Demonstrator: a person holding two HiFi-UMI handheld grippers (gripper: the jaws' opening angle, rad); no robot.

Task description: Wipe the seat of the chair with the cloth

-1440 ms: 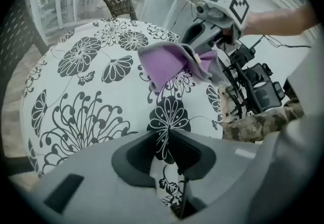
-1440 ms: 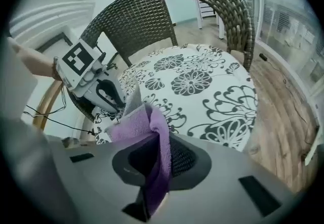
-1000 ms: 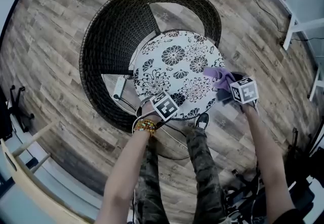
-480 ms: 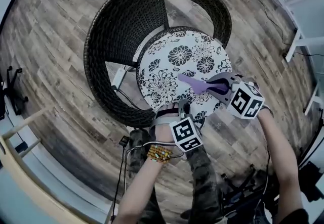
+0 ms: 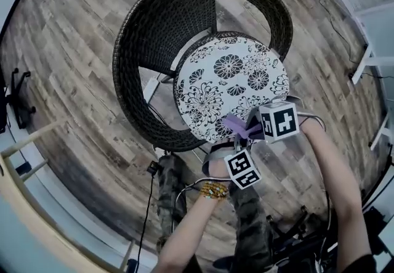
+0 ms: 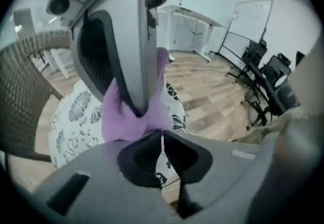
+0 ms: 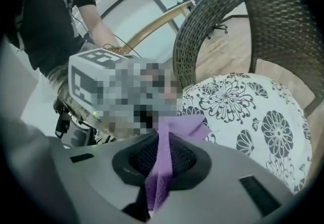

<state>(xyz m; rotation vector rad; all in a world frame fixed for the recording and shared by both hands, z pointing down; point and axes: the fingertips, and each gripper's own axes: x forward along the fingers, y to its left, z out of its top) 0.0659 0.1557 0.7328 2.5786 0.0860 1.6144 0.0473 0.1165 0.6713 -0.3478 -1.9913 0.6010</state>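
Cloth (image 7: 177, 127) pinched tight in R gripper (image 7: 161, 156) at front edge of seat (image 5: 231, 77); L gripper (image 6: 162, 143) jaws together, just beside.

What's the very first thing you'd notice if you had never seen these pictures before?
Probably the round seat covered in big black-and-white flowers, sitting inside the dark woven chair on the wooden floor. Next comes the bright purple cloth at the seat's near edge, pinched in the right tool.
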